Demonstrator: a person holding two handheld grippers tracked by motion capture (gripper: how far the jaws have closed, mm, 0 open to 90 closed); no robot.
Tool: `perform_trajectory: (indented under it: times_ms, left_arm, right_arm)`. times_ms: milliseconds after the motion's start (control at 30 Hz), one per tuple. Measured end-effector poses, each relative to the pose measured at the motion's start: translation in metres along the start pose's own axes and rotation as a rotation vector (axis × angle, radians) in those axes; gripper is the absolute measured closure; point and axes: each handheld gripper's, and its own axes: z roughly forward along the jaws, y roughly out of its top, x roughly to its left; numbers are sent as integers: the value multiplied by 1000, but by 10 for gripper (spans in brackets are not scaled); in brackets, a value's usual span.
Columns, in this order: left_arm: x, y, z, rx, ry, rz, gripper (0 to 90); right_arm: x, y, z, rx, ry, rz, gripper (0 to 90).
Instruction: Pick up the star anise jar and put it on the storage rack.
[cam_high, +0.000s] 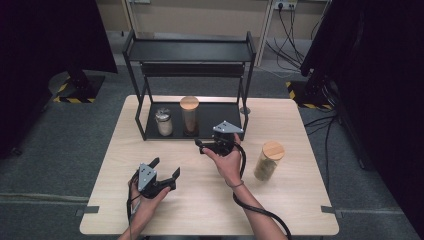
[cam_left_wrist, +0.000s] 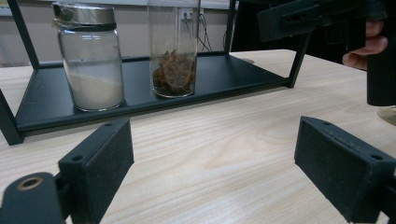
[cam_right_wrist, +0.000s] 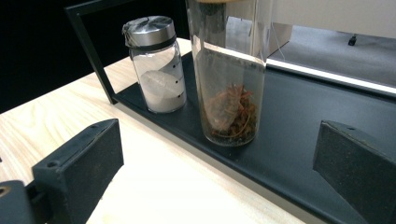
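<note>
A black two-tier rack stands at the table's far side. On its bottom tray are a short jar with a metal lid, holding white powder, and a tall glass jar with a wooden lid, holding brown dried matter. My right gripper is open and empty at the tray's front right, facing the tall jar. Nearer the person, on the left, my left gripper is open and empty above the bare wood. The right gripper is also in the left gripper view.
Another wooden-lidded jar stands on the light wood table to the right of the right hand. The rack's upper shelf overhangs the tray. Cables trail from both grippers toward the near edge. Dark stands flank the table.
</note>
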Motion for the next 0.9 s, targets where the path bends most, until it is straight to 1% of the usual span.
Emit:
perform_trajectory:
  times_ms: [233,567,800,900]
  left_arm:
    - [0,0,0,0,0,0,112]
    - [0,0,0,0,1,0,112]
    - [0,0,0,1,2,-2,112]
    - [0,0,0,0,2,0,112]
  right_arm:
    - [-1,-7,-3,8,3,9,19]
    - [-1,-9,-10,14,12,3,20]
    - [-1,-13,-15,17,21,9,20]
    - [0,-16,-17,27,24,8,20]
